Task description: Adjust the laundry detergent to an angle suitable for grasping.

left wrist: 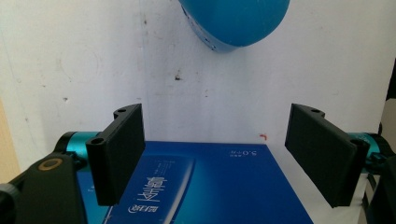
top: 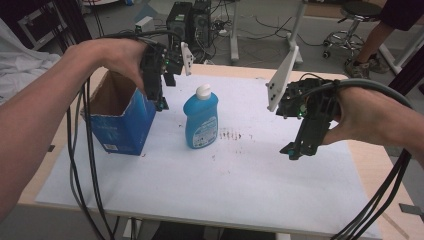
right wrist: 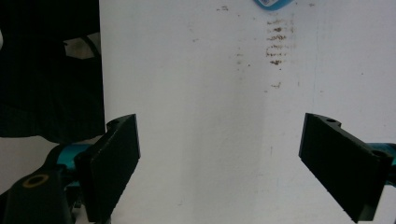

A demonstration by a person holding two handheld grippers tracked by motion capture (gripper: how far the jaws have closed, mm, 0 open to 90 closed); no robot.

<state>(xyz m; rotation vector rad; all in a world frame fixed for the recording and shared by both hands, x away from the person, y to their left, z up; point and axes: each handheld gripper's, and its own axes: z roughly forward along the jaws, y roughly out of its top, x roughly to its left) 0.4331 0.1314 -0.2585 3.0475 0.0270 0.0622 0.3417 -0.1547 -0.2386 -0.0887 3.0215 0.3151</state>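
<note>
Left tool (top: 161,102) hangs wide open and empty over the blue box's (top: 122,122) near edge. The upright blue bottle (top: 201,117) stands just beside it, far closer than the right tool (top: 295,149), also open, empty.

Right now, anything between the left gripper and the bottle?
Nothing visible. The left gripper hangs open over the box's right edge, and the bottle stands upright just right of the box on the white sheet. The gap between them looks free.
</note>
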